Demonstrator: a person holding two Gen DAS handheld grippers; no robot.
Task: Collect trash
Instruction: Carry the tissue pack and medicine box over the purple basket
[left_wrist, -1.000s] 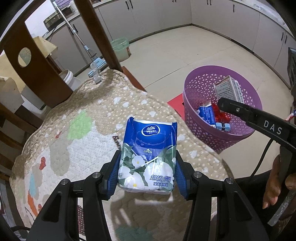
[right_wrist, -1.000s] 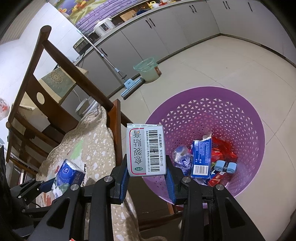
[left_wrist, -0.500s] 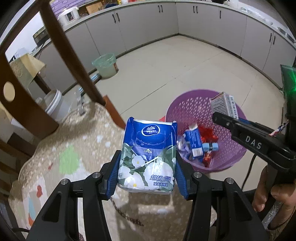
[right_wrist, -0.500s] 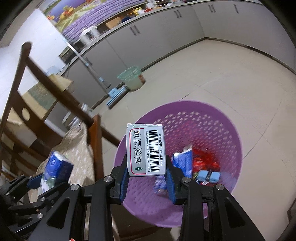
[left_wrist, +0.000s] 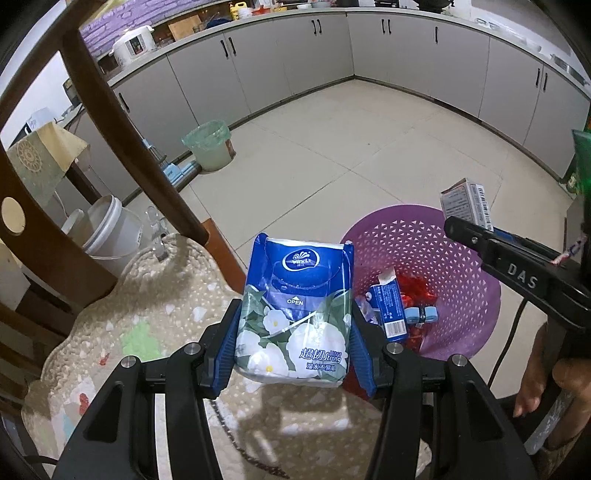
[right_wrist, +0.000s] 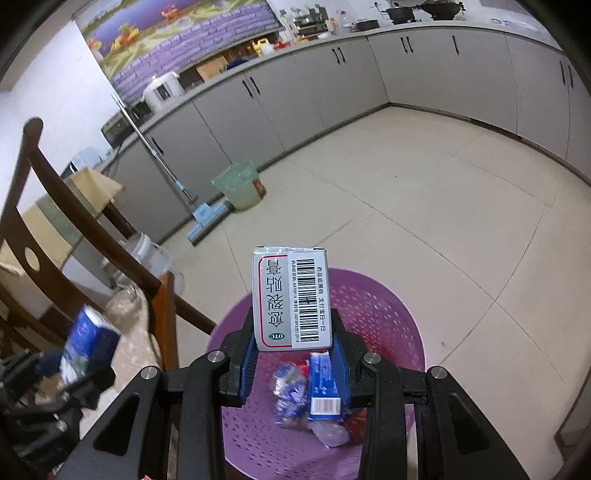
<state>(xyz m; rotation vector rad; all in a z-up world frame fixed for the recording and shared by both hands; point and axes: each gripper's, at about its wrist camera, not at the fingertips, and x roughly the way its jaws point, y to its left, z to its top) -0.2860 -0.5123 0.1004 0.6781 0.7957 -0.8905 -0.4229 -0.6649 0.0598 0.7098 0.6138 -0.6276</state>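
My left gripper (left_wrist: 293, 347) is shut on a blue and white tissue pack (left_wrist: 295, 314) and holds it above the cushioned chair seat (left_wrist: 147, 314), just left of the purple trash basket (left_wrist: 461, 295). My right gripper (right_wrist: 291, 343) is shut on a grey medicine box (right_wrist: 290, 299) with a barcode and holds it over the basket (right_wrist: 373, 306). The basket holds a blue carton (left_wrist: 388, 310), red wrappers and other trash. The right gripper with its box (left_wrist: 465, 201) shows at the right of the left wrist view. The tissue pack (right_wrist: 88, 343) shows blurred at the left of the right wrist view.
A wooden chair back (left_wrist: 122, 122) rises at the left. A green-lined bin (left_wrist: 210, 144), a mop (right_wrist: 199, 218) and a white bucket (left_wrist: 107, 232) stand on the tiled floor by the grey cabinets (left_wrist: 332, 48).
Both grippers have risen and moved toward the basket. The tissue pack has been lifted off the chair seat. The medicine box now hangs over the basket's inside.
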